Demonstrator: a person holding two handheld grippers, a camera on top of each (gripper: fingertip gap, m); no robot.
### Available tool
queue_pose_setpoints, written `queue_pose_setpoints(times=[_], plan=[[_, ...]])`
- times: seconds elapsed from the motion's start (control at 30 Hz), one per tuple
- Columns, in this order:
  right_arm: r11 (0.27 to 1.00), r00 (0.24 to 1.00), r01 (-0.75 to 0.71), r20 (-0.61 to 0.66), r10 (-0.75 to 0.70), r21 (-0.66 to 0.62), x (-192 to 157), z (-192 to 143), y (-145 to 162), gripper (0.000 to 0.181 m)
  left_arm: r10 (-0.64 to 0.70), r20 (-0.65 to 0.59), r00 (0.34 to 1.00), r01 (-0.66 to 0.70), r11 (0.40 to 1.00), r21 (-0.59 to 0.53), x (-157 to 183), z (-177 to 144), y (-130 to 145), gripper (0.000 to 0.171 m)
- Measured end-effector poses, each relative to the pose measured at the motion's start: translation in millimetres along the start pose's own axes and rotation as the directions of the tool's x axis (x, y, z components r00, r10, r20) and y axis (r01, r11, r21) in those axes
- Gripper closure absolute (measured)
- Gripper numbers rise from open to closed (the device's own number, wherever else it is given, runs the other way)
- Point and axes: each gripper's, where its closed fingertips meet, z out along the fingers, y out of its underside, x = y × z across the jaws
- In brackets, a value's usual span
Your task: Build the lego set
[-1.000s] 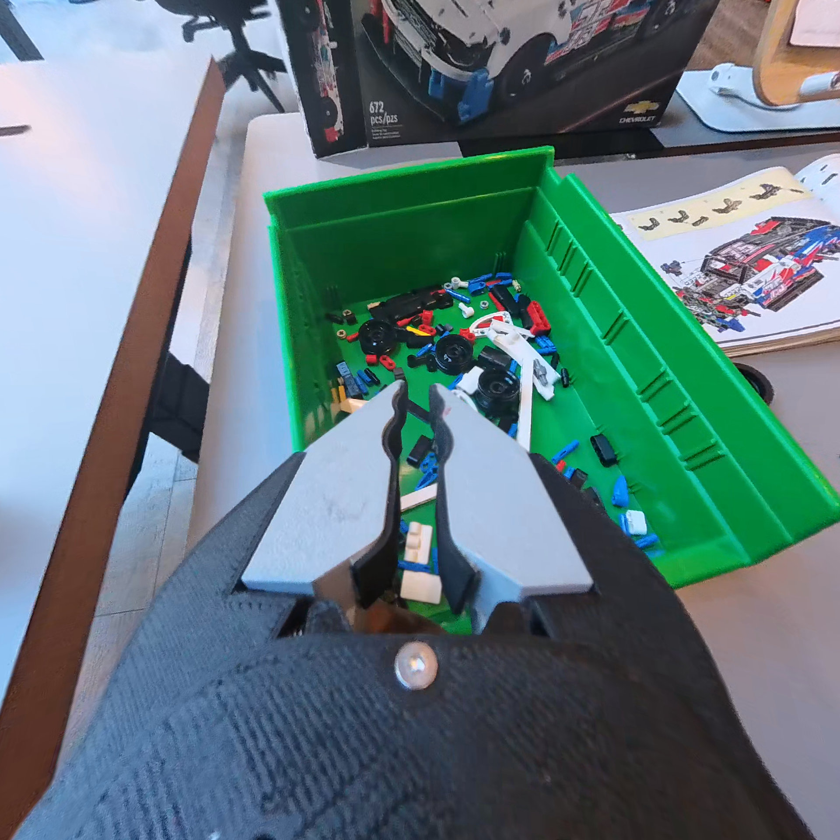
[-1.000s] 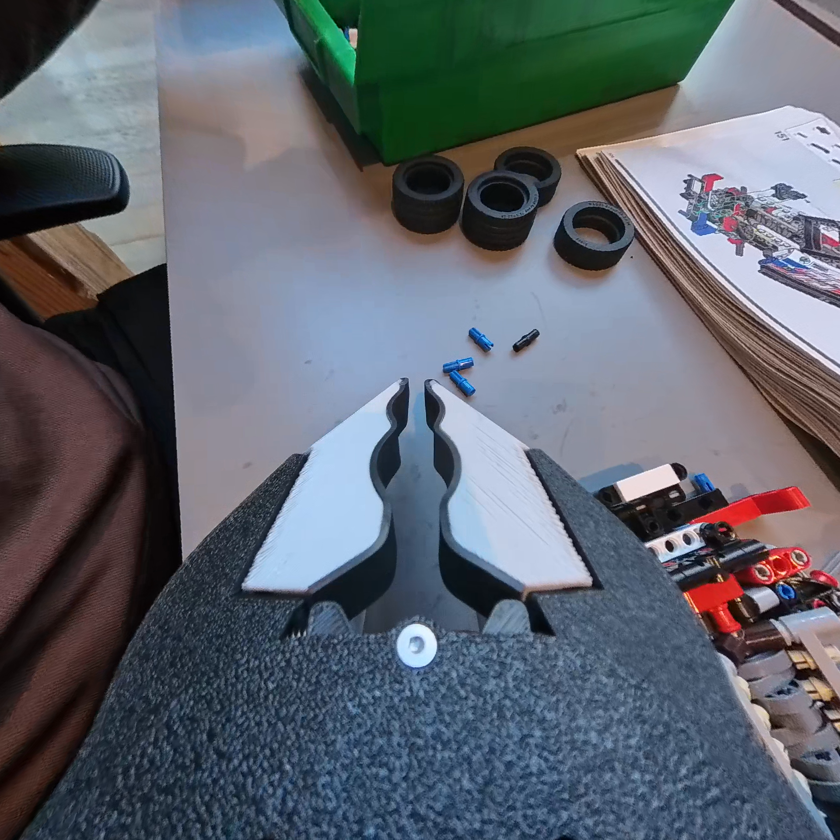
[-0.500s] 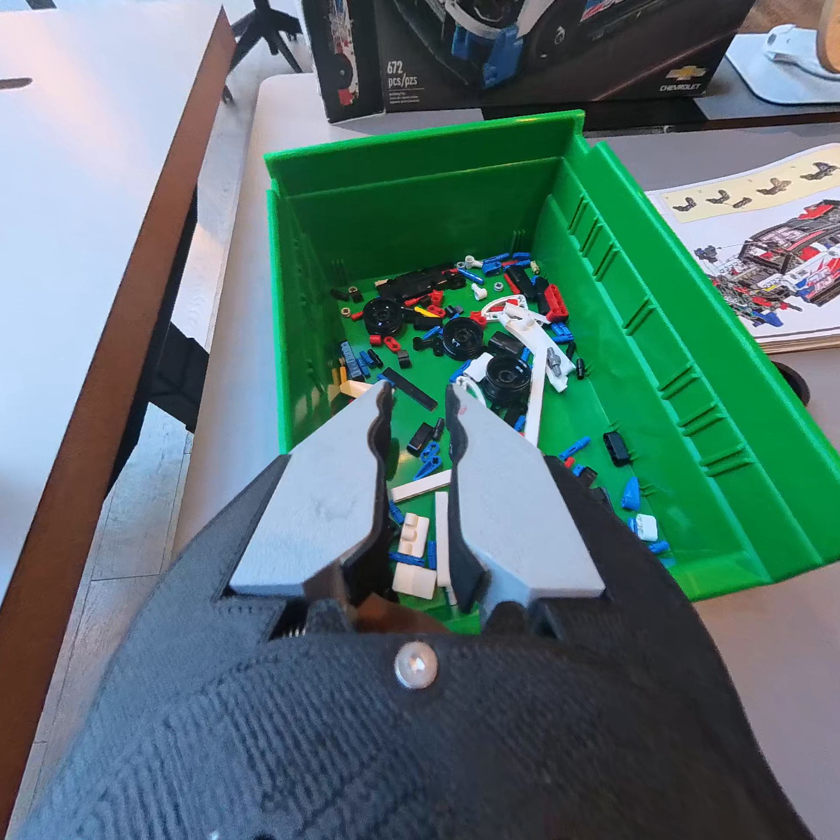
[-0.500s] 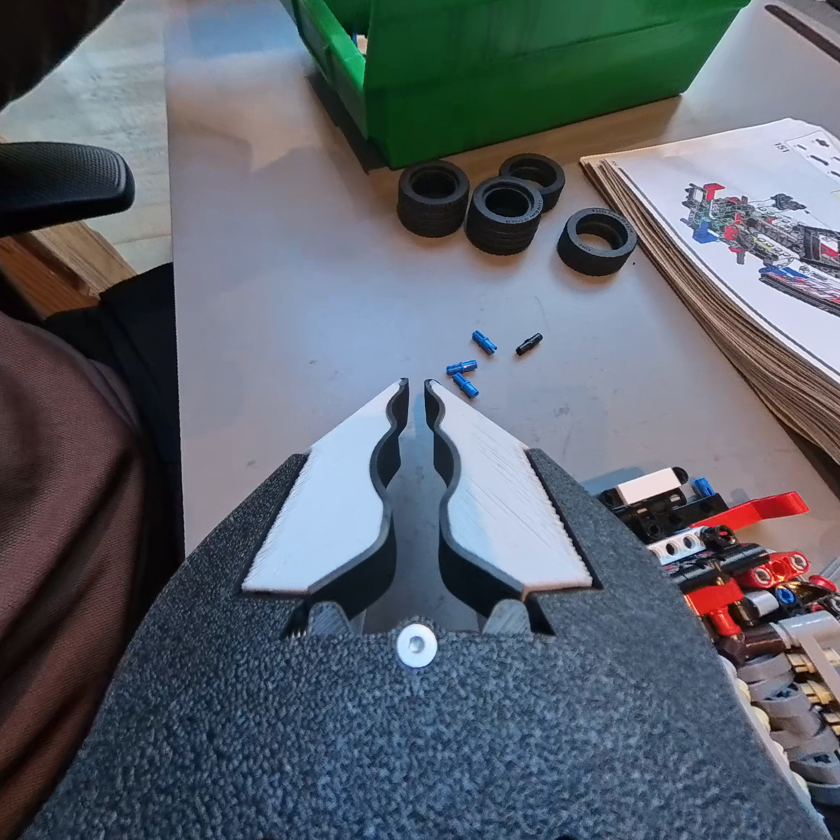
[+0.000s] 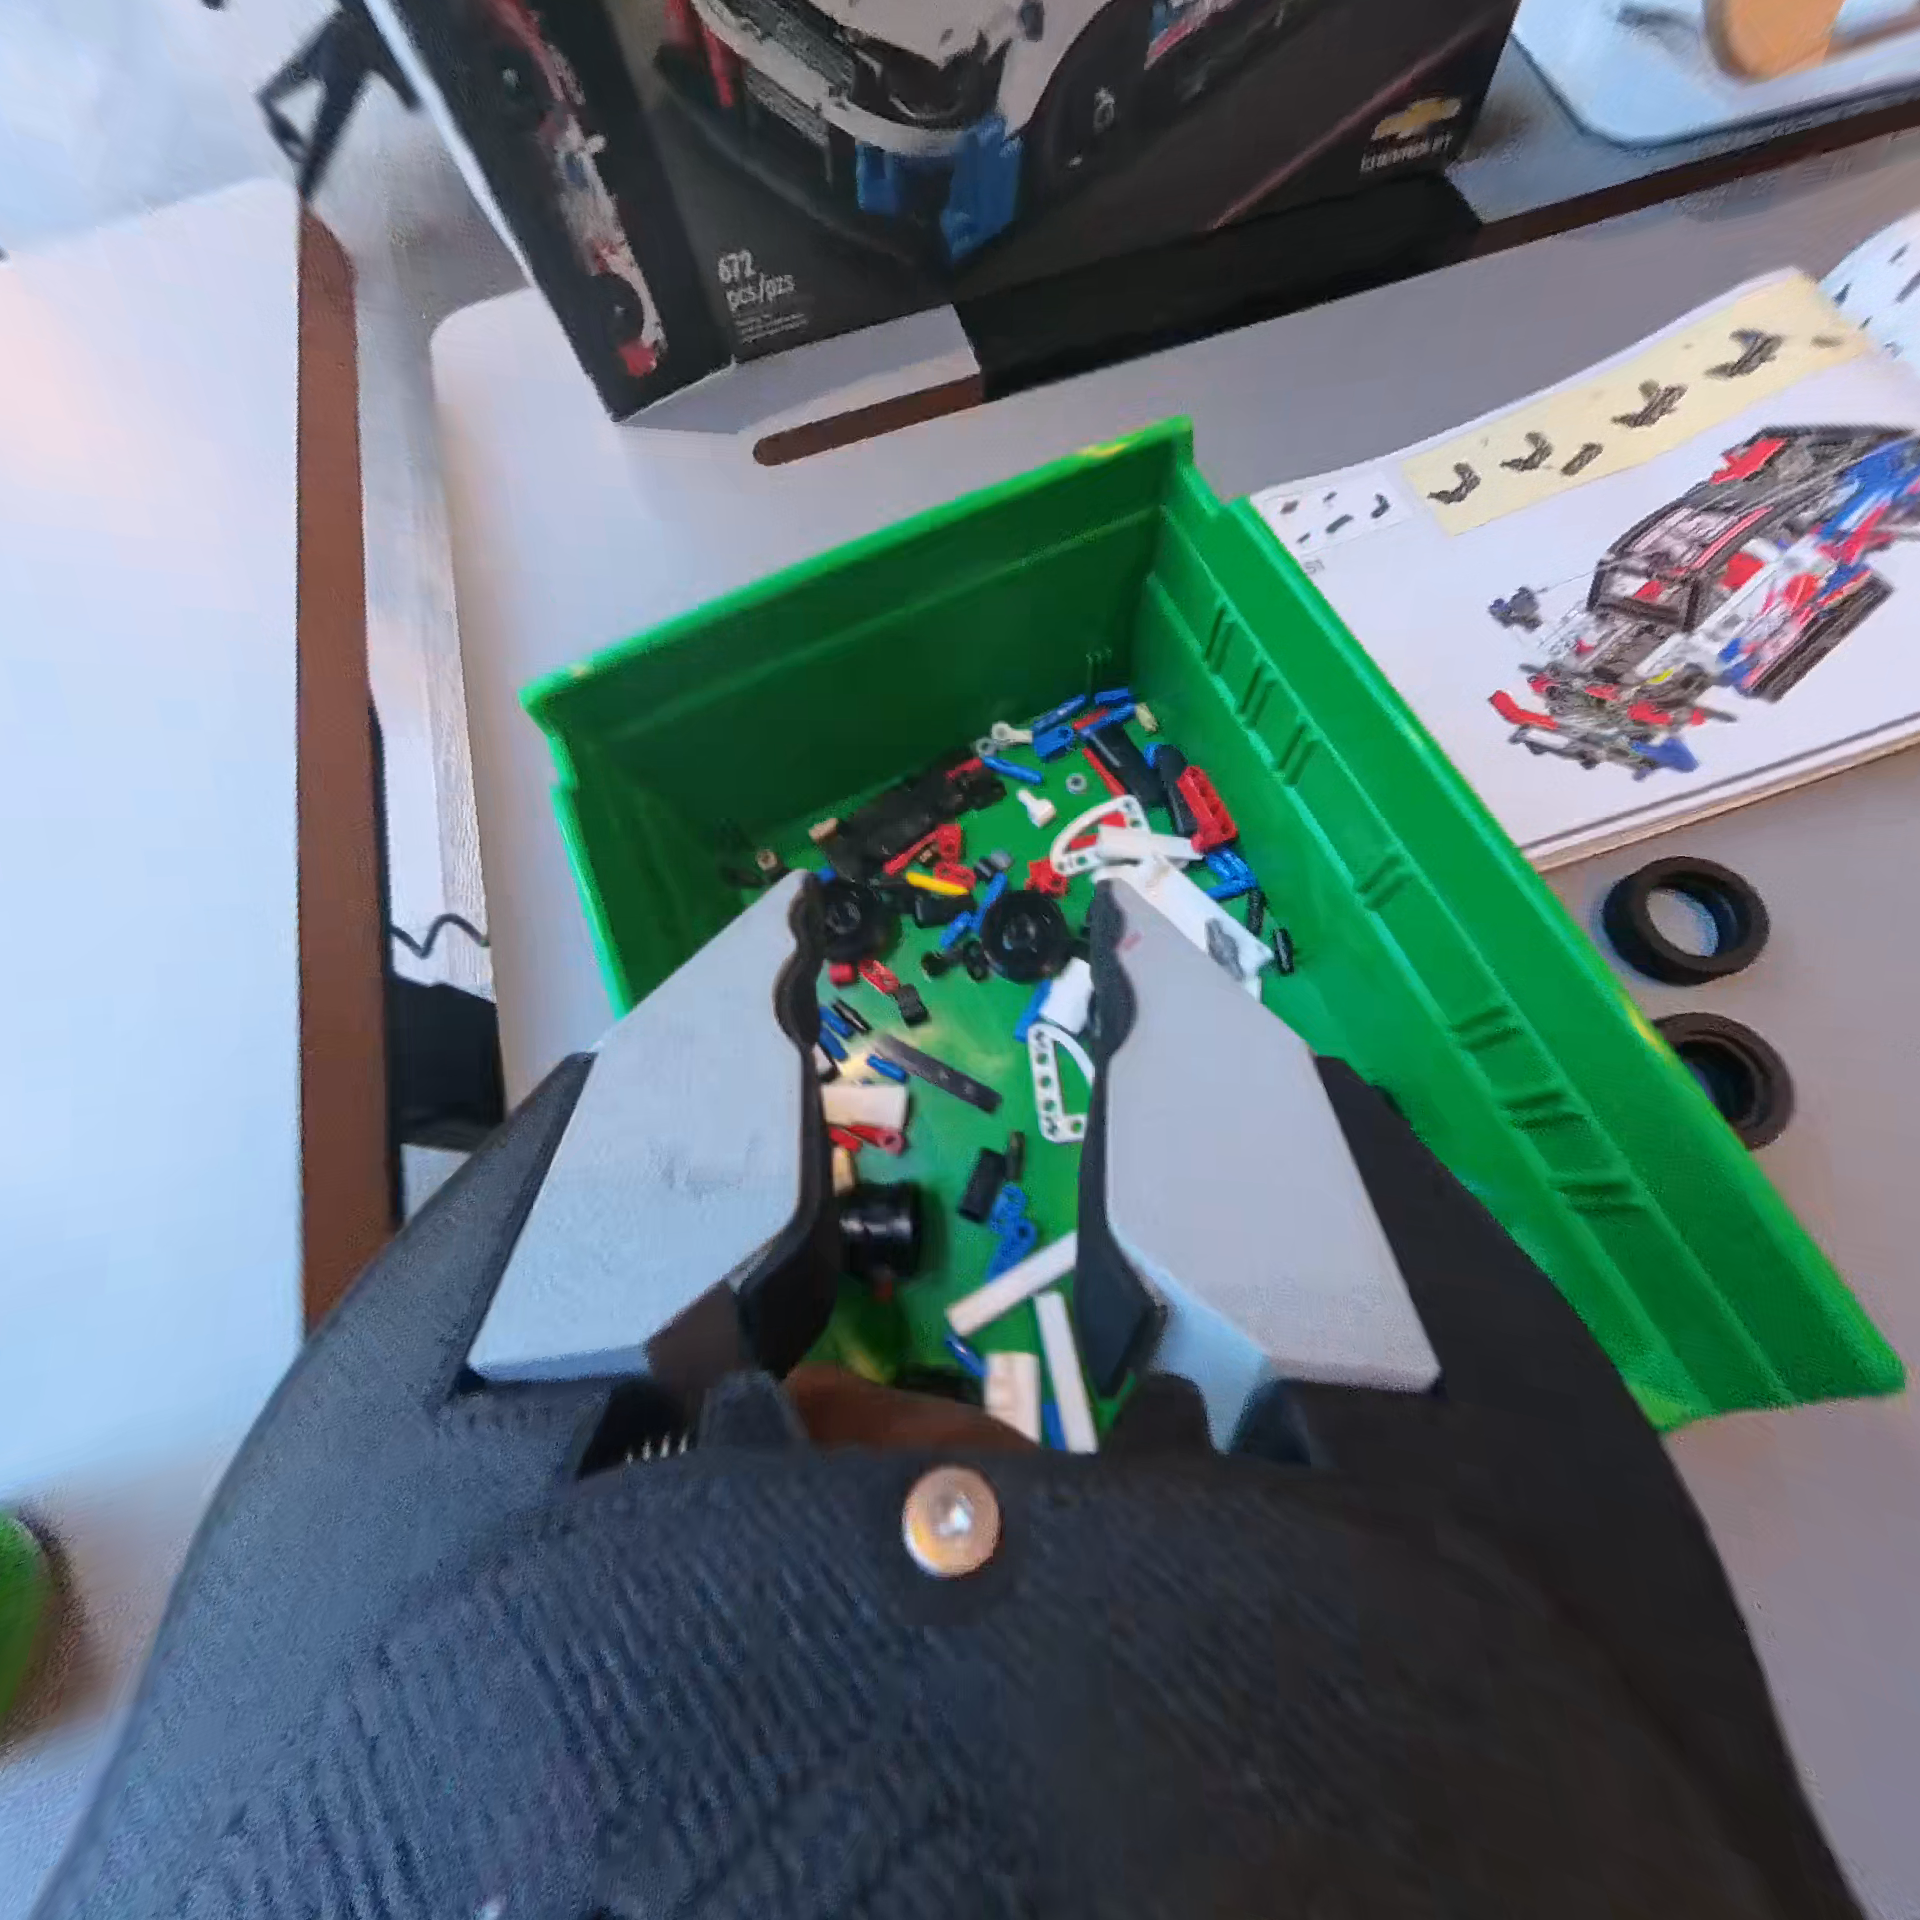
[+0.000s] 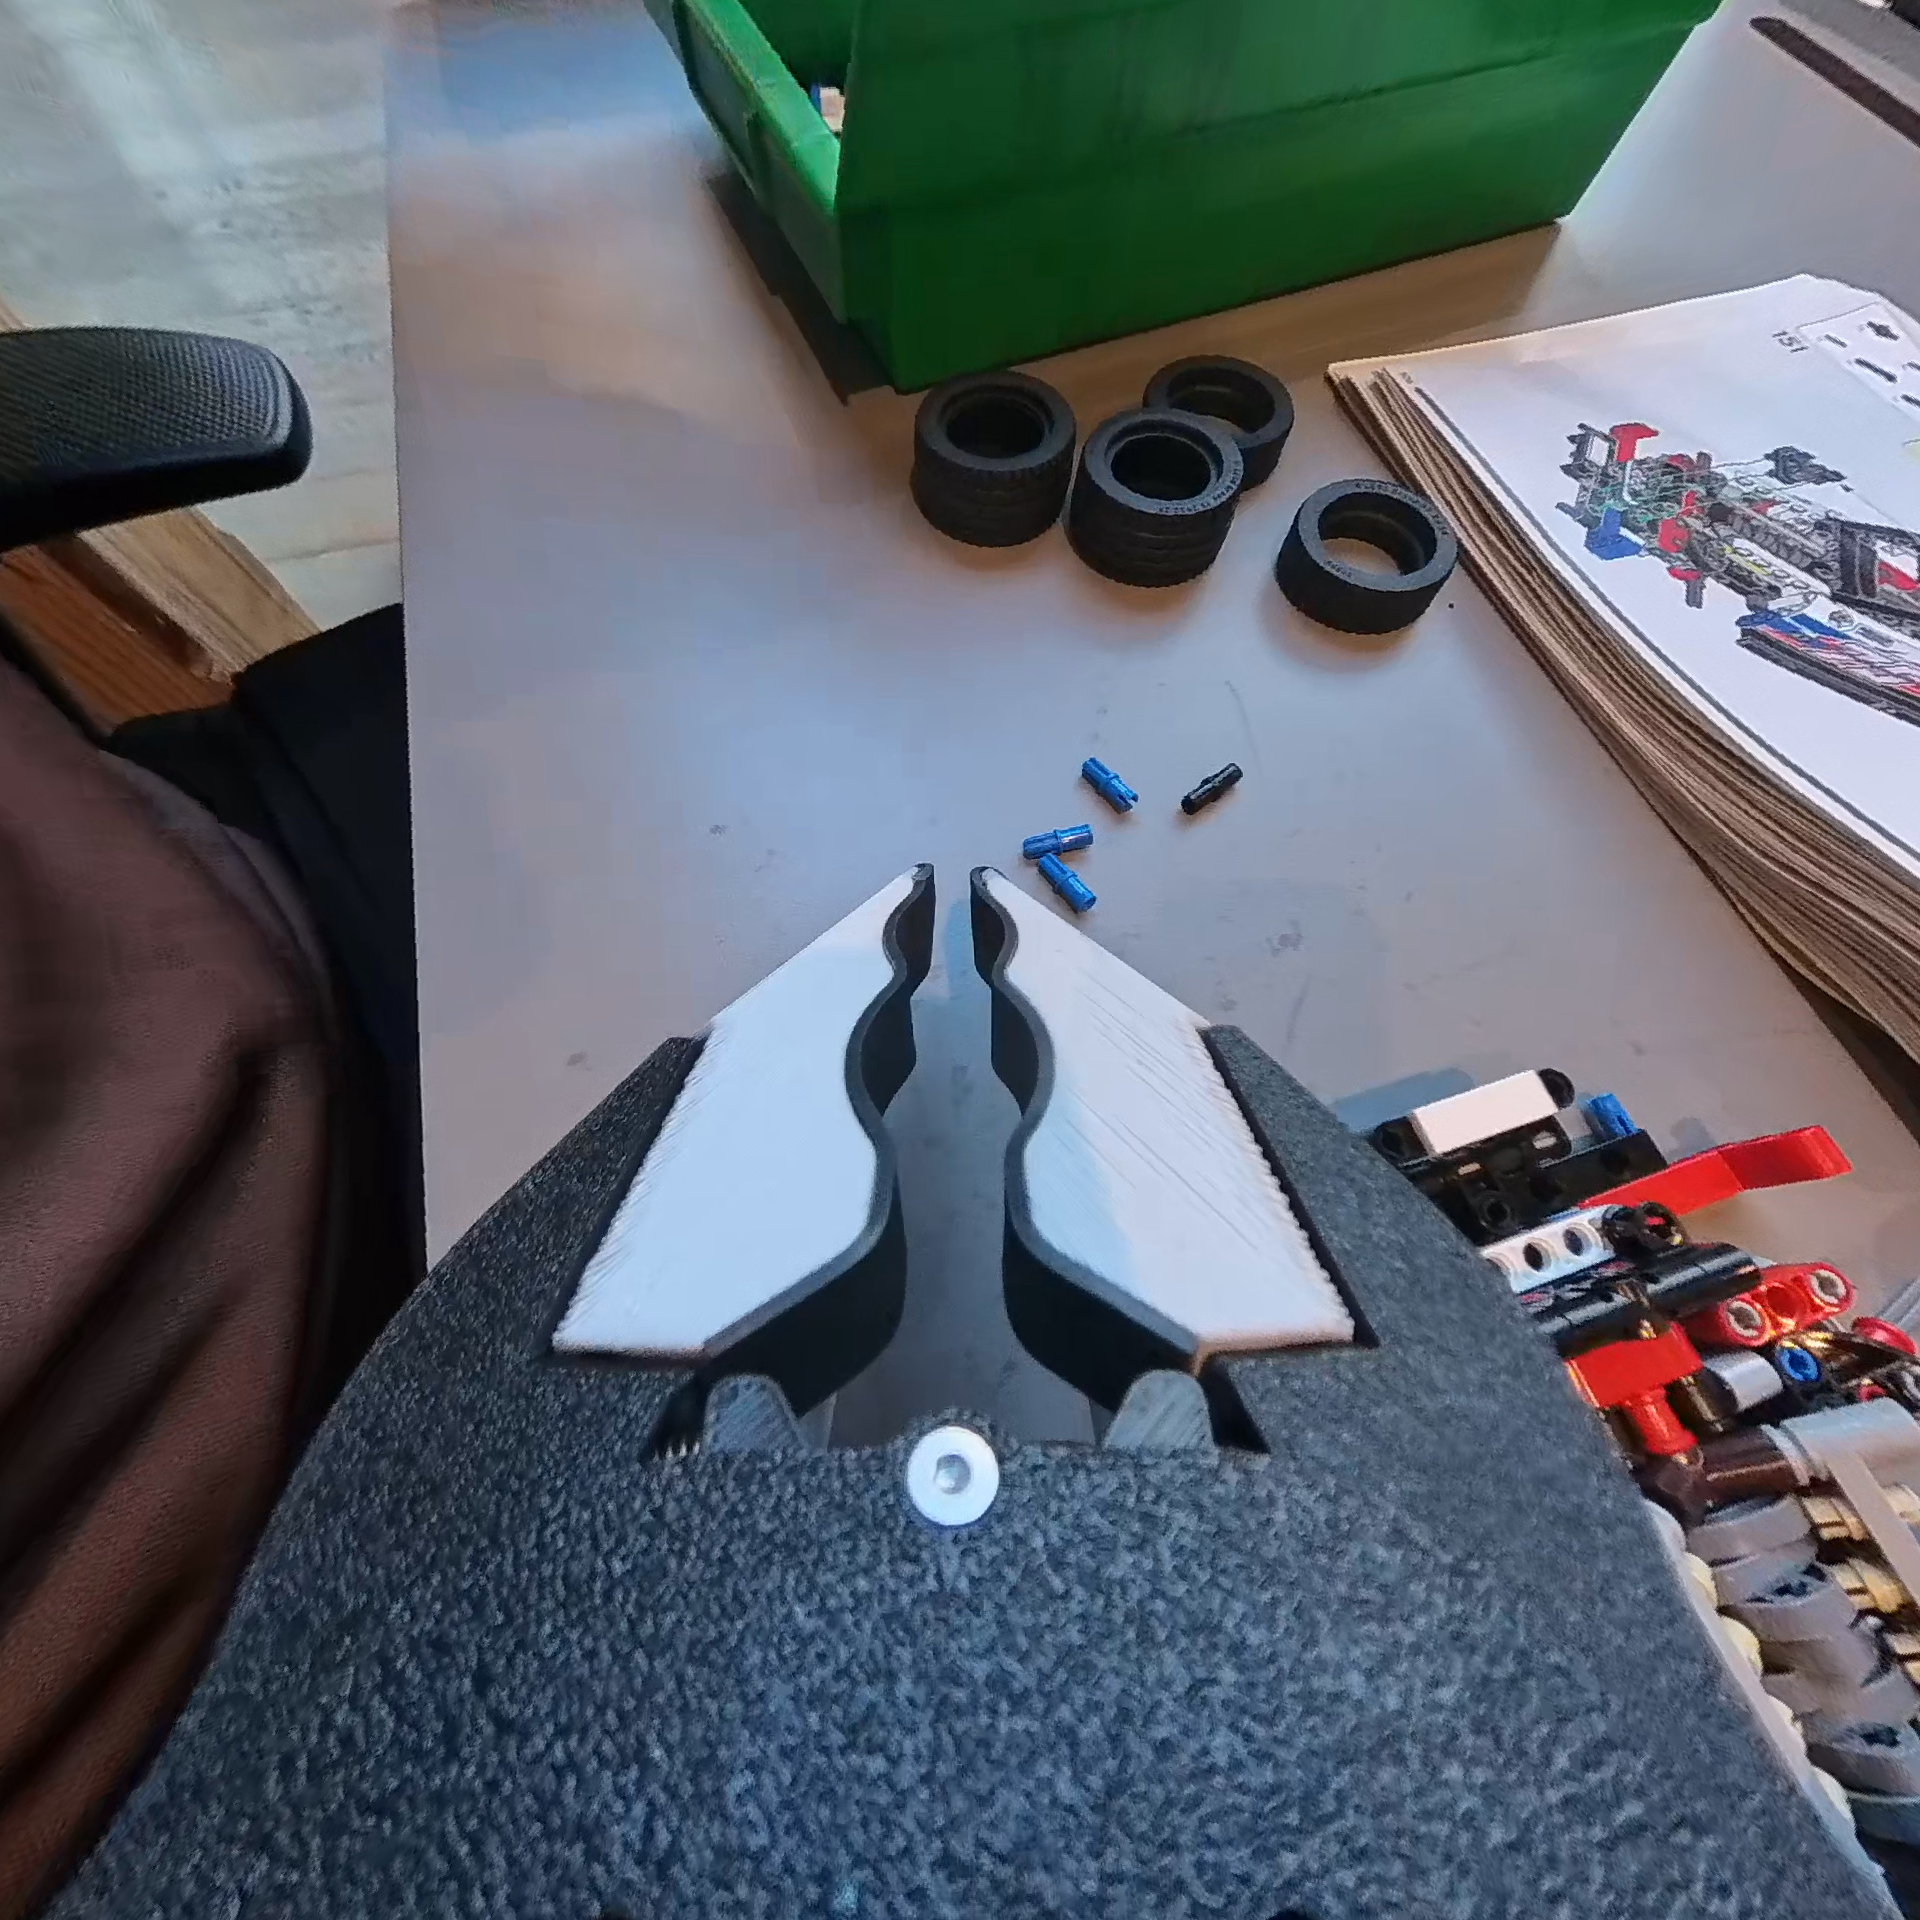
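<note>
Left tongs spread wide over the parts bin; right tongs nearly closed and empty above the loose pins.

The loose parts [image 5: 940, 1049] on the floor of the green bin [image 5: 1455, 935] look light, hard and slick, small enough to skate away; I judge each is best pinched across its flat sides or a beam's long edges, not its ends. They lie between and just past the left gripper [image 5: 945, 899], from 11 to 1 o'clock of its tips. In the right wrist view, three blue pins [image 6: 1060, 840] and a black pin [image 6: 1211, 788] lie on the table [image 6: 623, 623] at 1 o'clock of the right gripper [image 6: 951, 873]. The tyres [image 6: 1148, 494] are at 12 to 1, the half-built car [image 6: 1621, 1247] at 4 and the manual [image 6: 1714, 582] at 2.
</note>
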Motion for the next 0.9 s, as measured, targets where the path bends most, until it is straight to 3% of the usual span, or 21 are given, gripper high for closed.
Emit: queue_pose_setpoints(times=[0.07,0.17,0.27,0.37,0.53,0.6,0.77,0.9], plan=[[1.000,1.000,0.008,-0.001,-0.008,0.001,-1,0,0,0.175,0.067,-0.055,0.996,-0.074,0.987,-0.140,-8,19,-4,0.116],[1.000,1.000,0.017,-0.004,-0.017,-0.001,-1,0,0,0.175,0.156,-0.039,0.987,-0.160,0.919,-0.361,-30,55,11,0.110],[1.000,1.000,0.028,-0.007,-0.028,0.004,-2,0,0,0.175,0.166,-0.065,0.984,-0.174,0.812,-0.558,-41,84,46,0.113],[0.999,0.999,0.039,-0.006,-0.039,0.010,-4,-1,-1,0.175,0.145,-0.107,0.984,-0.178,0.693,-0.699,-39,92,80,0.124],[0.999,0.999,0.044,0.005,-0.044,0.016,-6,-2,-2,0.175,0.187,-0.166,0.968,-0.248,0.631,-0.735,-26,93,100,0.122],[0.999,0.999,0.042,0.007,-0.042,0.018,-6,-2,-2,0.175,0.136,-0.241,0.961,-0.270,0.658,-0.703,-7,94,100,0.123],[0.998,0.999,0.054,-0.011,-0.054,0.030,-5,-4,-3,0.175,0.159,-0.246,0.956,-0.279,0.747,-0.603,2,83,74,0.124],[0.998,0.998,0.061,-0.014,-0.061,0.016,-6,-2,-1,0.175,0.191,-0.330,0.924,-0.358,0.736,-0.575,16,56,73,0.120]])
